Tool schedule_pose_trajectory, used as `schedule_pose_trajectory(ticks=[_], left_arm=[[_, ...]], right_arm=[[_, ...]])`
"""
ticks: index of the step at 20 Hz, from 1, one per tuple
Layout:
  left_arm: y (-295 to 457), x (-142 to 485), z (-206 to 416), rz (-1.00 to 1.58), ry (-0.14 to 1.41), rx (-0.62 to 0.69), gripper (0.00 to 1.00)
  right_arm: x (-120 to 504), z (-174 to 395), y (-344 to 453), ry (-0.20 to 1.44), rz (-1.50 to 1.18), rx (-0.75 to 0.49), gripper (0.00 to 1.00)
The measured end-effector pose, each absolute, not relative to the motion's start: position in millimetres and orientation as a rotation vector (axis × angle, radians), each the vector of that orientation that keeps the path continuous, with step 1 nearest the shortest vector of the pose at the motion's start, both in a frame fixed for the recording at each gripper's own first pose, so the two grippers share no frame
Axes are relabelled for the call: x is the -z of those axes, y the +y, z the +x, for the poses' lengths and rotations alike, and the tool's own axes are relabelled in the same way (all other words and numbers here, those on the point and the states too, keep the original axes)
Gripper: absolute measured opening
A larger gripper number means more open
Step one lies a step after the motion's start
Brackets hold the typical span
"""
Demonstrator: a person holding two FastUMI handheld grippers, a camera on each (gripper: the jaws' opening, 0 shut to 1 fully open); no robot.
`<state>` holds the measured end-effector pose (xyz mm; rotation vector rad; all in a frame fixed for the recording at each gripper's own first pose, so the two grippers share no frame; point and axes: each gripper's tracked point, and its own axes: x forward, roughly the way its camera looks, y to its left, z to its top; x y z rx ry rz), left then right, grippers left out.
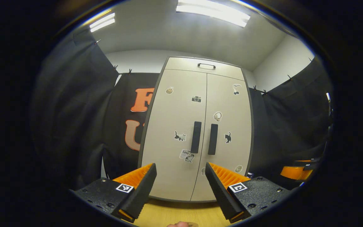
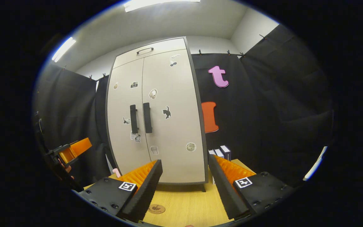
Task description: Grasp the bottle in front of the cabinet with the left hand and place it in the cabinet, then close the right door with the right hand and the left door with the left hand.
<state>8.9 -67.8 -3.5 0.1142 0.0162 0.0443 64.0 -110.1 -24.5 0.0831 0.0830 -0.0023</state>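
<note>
Both doors of the cabinet (image 1: 197,126) are seen shut, its base on the wooden surface (image 2: 184,201). Left tool (image 1: 178,189) and right tool (image 2: 184,186) are held released, well apart from it, grasping nothing. Whether the bottle is inside cannot be told.

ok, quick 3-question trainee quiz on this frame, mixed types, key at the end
1. True or false: both cabinet doors are shut.
2. Multiple choice: the left gripper is A) shut on a bottle, B) open and holding nothing, C) shut on a door handle.
3. Fill in: in the right gripper view, the small boxes stand to the ___ of the cabinet.

Key: 1 true. 2 B, and the right gripper is open and holding nothing as well. 3 right, on the table against the booth wall.
</note>
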Motion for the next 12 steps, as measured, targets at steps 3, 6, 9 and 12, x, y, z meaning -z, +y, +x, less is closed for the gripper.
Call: schedule_pose_trajectory(ticks=[3,6,9,12], left_arm=[[-78,9,10,0.086,0.058,-0.039,0.94],[-79,12,2,0.051,0.073,-0.057,0.94],[-68,6,-5,0.081,0.057,-0.114,0.94],[-62,2,-10,0.103,0.052,-0.142,0.94]], right_arm=[[25,73,-110,0.079,0.055,-0.002,0.98],[26,84,-100,0.089,0.08,-0.053,0.98],[31,96,-95,0.101,0.07,-0.085,0.98],[32,102,-85,0.108,0.075,-0.125,0.98]])
